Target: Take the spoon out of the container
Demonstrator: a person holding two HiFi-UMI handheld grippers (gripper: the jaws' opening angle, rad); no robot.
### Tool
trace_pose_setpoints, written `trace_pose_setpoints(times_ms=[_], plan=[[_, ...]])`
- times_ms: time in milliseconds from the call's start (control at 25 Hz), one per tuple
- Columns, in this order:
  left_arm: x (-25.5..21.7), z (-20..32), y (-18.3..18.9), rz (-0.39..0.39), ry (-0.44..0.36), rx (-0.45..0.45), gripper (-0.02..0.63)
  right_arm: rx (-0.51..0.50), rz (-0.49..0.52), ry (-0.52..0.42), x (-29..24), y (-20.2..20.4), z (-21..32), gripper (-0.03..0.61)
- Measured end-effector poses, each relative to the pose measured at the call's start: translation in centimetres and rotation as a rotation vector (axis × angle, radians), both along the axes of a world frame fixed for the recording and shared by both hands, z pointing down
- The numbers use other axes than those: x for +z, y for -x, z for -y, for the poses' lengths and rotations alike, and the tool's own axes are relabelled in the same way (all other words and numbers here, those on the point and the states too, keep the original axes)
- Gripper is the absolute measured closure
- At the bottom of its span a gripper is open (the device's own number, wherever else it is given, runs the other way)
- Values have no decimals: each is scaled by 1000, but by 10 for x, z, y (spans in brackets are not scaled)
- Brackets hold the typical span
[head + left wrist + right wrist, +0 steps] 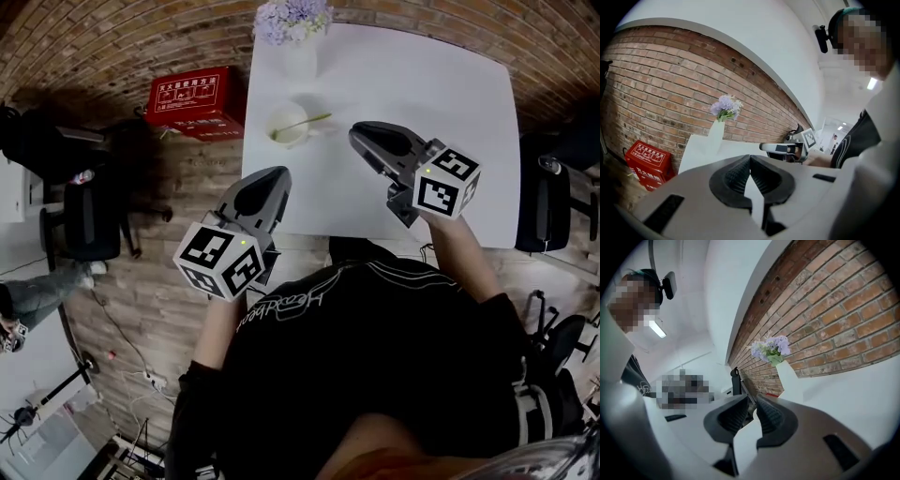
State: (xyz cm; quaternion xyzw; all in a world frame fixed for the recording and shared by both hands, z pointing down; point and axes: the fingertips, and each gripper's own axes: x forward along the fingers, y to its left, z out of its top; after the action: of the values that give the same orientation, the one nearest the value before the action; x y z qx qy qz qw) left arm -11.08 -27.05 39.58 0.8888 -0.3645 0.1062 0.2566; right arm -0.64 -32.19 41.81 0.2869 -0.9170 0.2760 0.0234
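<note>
"Where was the spoon [311, 120]?"
"In the container [276, 119] — nine o'clock from your right gripper [361, 134], twelve from your left gripper [274, 178], touching neither."
"And the jaws?"
"Left pressed together; right barely parted — both empty."

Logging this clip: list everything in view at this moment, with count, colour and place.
table: one, white, centre
vase of flowers: one, white with purple blooms, table's far edge
container: one, white, on the table, left part
spoon: one, pale green, in the container, handle out to the right
box: one, red, on the floor left of the table
chairs: two, black, either side
left gripper: grey, jaws together, empty
right gripper: grey, jaws narrowly apart, empty
</note>
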Motion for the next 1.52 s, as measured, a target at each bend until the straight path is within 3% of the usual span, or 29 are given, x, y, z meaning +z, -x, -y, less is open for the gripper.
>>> trace_pose_setpoints(times_ms=[200, 640, 1080, 1520], plan=[[19, 18, 18, -12, 45, -47, 609, 15, -10, 81, 33, 8, 35, 486], [37, 29, 43, -3, 85, -99, 609, 83, 137, 356, 86, 20, 73, 485], [45, 25, 60, -4, 108, -165, 609, 129, 252, 457, 101, 39, 76, 495], [46, 13, 66, -5, 109, -205, 609, 180, 293, 490, 103, 40, 78, 572]])
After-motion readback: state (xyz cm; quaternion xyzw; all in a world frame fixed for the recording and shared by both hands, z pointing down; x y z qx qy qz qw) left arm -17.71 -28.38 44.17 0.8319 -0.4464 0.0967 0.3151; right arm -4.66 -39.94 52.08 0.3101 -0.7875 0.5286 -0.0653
